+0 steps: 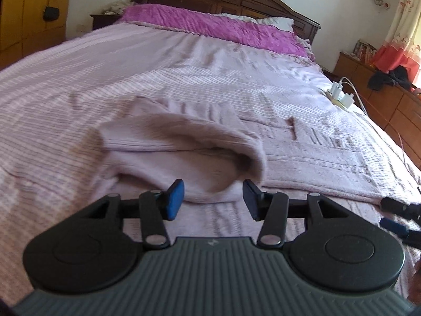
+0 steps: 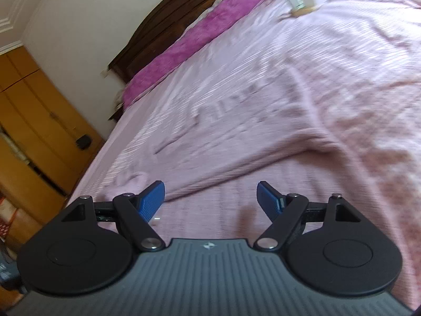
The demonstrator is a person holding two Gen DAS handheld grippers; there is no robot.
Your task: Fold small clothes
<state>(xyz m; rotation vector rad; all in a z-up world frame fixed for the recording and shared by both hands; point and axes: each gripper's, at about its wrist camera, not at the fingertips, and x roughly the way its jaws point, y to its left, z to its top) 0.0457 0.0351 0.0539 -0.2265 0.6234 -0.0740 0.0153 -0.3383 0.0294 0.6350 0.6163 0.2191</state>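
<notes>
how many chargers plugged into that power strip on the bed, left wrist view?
2. Both white chargers sit on the power strip at the bed's far right edge: one at its far end, one nearer the camera. More may be hidden behind them.

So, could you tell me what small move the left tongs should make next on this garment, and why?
Probably reach in and flatten the raised fold. The pale pink garment lies on the bed with its turned-over flap bulging up rather than lying flat, and the left tongs stand open just short of it, holding nothing. The right tongs are open too, over the spread cloth.
</notes>
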